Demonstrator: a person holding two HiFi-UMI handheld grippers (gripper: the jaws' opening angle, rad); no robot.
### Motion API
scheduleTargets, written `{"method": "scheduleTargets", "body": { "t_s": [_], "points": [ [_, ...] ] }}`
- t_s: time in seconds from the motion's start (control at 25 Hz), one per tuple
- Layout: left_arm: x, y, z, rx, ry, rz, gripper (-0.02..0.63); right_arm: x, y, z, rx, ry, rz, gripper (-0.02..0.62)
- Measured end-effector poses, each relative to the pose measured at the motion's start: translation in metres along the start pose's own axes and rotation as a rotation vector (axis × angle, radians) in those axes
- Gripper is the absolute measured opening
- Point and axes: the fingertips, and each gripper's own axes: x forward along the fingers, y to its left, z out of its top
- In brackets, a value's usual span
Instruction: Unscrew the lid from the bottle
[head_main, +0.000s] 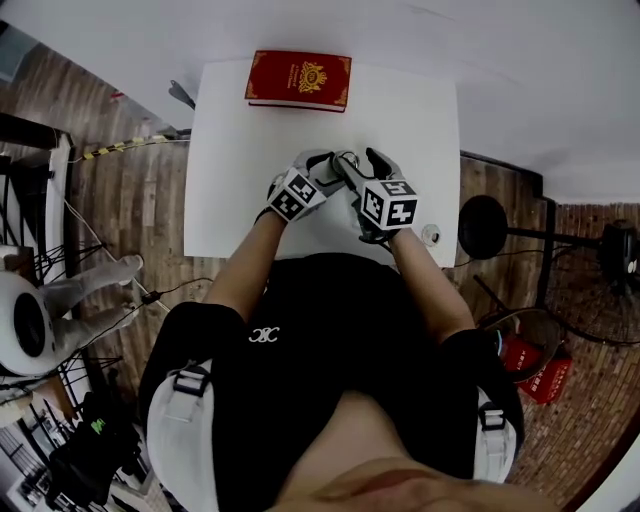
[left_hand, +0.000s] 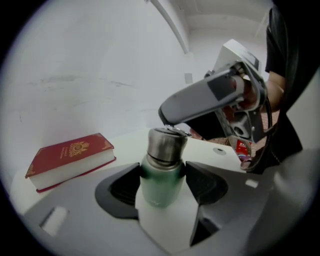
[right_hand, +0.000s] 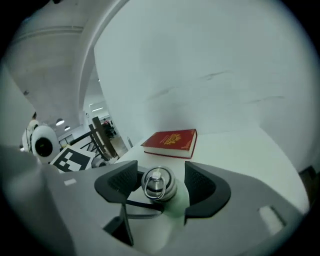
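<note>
We hold the small green metal bottle (left_hand: 159, 186) over the white bench (head_main: 235, 160), mid-frame in the head view, clamped in our left hand-held gripper (left_hand: 161, 177); its steel lid (right_hand: 156, 184) is still on, our right hand-held gripper (right_hand: 160, 181) spread wide around it without gripping, so the unscrewing seems left to do.

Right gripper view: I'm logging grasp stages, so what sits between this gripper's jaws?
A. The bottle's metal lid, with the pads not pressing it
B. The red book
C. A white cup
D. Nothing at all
A: the metal lid with its ring stands between the jaws of the right gripper, a gap showing at each side, while the red book lies farther back on the table.
</note>
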Motion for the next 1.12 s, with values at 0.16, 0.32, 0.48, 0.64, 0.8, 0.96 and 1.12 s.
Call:
{"method": "scheduleTargets", "body": {
  "t_s": [0.16, 0.32, 0.48, 0.64, 0.8, 0.96, 1.12],
  "points": [
    [0.002, -0.001, 0.0, -0.002, 0.0, 0.003, 0.333, 0.01, 0.006, -0.016, 0.061, 0.019, -0.024, 0.268],
    [0.002, -0.001, -0.001, -0.001, 0.0, 0.002, 0.333, 0.012, 0.003, -0.021, -0.021, 0.065, -0.032, 0.233],
    [0.001, -0.001, -0.001, 0.0, -0.001, -0.002, 0.333, 0.012, 0.005, -0.025, -0.14, 0.113, 0.045, 0.233],
    [0.002, -0.001, 0.0, 0.001, -0.002, -0.004, 0.333, 0.015, 0.009, -0.029, -0.375, 0.248, 0.215, 0.233],
    [0.0, 0.0, 0.001, -0.002, -0.003, -0.007, 0.333, 0.015, 0.017, -0.034, -0.759, 0.428, 0.501, 0.233],
    [0.0, 0.0, 0.001, -0.001, -0.001, -0.005, 0.333, 0.012, 0.021, -0.04, -1.066, 0.614, 0.663, 0.233],
    [0.002, 0.001, 0.0, -0.003, 0.002, -0.003, 0.332, 0.013, 0.02, -0.048, -1.197, 0.708, 0.665, 0.233]
  ]
}}
